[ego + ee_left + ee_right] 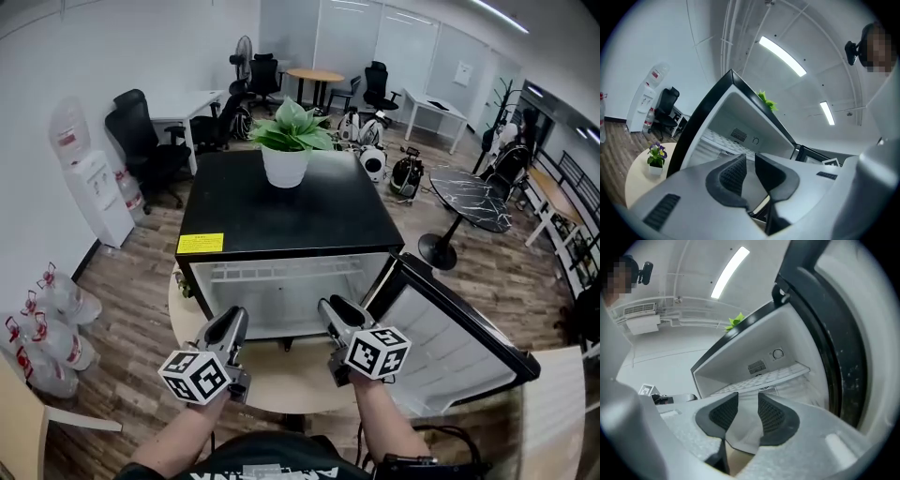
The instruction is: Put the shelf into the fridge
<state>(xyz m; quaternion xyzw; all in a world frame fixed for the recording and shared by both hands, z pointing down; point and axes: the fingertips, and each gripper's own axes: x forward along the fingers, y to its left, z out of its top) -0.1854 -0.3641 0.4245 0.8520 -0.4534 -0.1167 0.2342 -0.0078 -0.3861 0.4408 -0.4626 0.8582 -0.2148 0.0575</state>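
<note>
**Desk:** What is nearest the lens?

**Photographer:** Two hand-held tools. The left gripper point(234, 321) and the right gripper point(332, 309) point side by side at the open fridge point(319, 220), just short of its mouth. Both are released. Each pair of jaws stands apart with nothing between them, and the left pair's gap is the narrower.

**Desk:** And the shelf?

**Photographer:** The shelf point(765, 376), a white grid, sits across the upper part of the compartment, just below the dial point(778, 354) on the back wall. Neither tool touches it. The door point(450, 342) hangs wide open on the right. The fridge stands on a round table point(291, 373).

**Desk:** Further back?

**Photographer:** A potted plant point(289, 141) stands on the black top, with a yellow sticker point(200, 243) near the front edge. Beyond are a water dispenser point(94, 183) at the left wall and office chairs point(141, 141).
</note>
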